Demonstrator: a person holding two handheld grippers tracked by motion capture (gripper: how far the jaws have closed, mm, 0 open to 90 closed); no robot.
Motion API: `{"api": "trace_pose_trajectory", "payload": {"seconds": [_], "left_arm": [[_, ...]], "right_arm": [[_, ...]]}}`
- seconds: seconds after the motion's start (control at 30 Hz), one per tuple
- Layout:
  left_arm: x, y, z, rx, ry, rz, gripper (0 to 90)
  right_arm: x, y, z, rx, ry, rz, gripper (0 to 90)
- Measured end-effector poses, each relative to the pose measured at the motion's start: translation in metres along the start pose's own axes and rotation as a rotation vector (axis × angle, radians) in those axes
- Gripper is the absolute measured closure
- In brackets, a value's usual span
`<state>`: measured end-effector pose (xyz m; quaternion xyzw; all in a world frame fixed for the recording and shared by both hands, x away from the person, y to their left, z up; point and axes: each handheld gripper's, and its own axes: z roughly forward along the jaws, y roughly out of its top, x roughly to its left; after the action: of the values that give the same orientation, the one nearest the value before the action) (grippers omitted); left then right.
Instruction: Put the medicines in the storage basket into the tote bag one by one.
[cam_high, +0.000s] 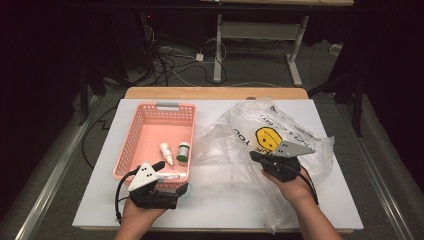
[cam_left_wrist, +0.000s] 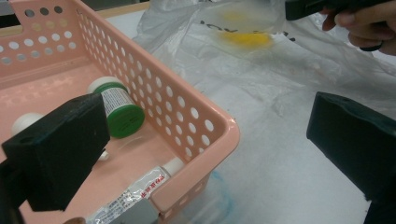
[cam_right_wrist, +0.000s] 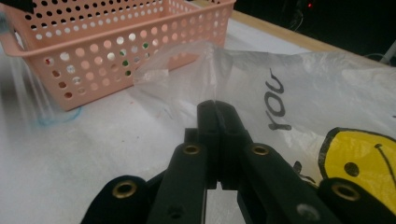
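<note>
A pink perforated basket (cam_high: 150, 107) (cam_left_wrist: 187, 112) (cam_right_wrist: 93, 51) stands left of centre on the white mat. It holds a green-capped bottle (cam_high: 183, 151) (cam_left_wrist: 122, 114), a white dropper bottle (cam_high: 166, 152) (cam_left_wrist: 23, 122) and a foil-labelled tube (cam_high: 172, 175) (cam_left_wrist: 135, 193) against the near wall. My left gripper (cam_high: 172, 177) (cam_left_wrist: 208, 140) is open and straddles the basket's near right corner, one jaw inside and one outside, holding nothing. A crumpled clear plastic bag (cam_high: 235, 140) (cam_left_wrist: 261, 93) (cam_right_wrist: 327, 79) with a yellow smiley lies to the right. My right gripper (cam_high: 256, 156) (cam_right_wrist: 217, 105) is shut on the bag's film.
The white mat (cam_high: 225, 210) lies on a wooden table whose far edge (cam_high: 215, 93) shows behind it. A blue smudge (cam_left_wrist: 224, 196) marks the mat beside the basket corner. Cables (cam_high: 170, 60) and desk legs (cam_high: 217, 50) are on the floor beyond.
</note>
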<state>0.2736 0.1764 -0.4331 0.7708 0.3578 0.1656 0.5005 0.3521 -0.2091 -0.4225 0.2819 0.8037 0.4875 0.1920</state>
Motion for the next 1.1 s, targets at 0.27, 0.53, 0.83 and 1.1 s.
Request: {"api": "trace_pose_trajectory", "payload": {"seconds": [0.27, 0.53, 0.83, 1.1], "left_arm": [[0.005, 0.001, -0.002, -0.014, 0.006, 0.003, 0.0], [0.012, 0.002, -0.01, -0.01, 0.044, -0.022, 0.0], [0.029, 0.002, -0.031, -0.021, 0.13, -0.066, 0.0], [0.053, -0.002, -0.041, -0.022, 0.181, -0.121, 0.0]], "right_arm": [[-0.002, 0.008, -0.011, -0.057, -0.025, -0.001, 90.0], [-0.004, 0.014, -0.022, -0.122, -0.043, 0.029, 90.0], [-0.008, 0.015, -0.028, -0.154, -0.028, 0.015, 90.0], [-0.009, 0.015, -0.028, -0.154, -0.027, 0.016, 90.0]]}}
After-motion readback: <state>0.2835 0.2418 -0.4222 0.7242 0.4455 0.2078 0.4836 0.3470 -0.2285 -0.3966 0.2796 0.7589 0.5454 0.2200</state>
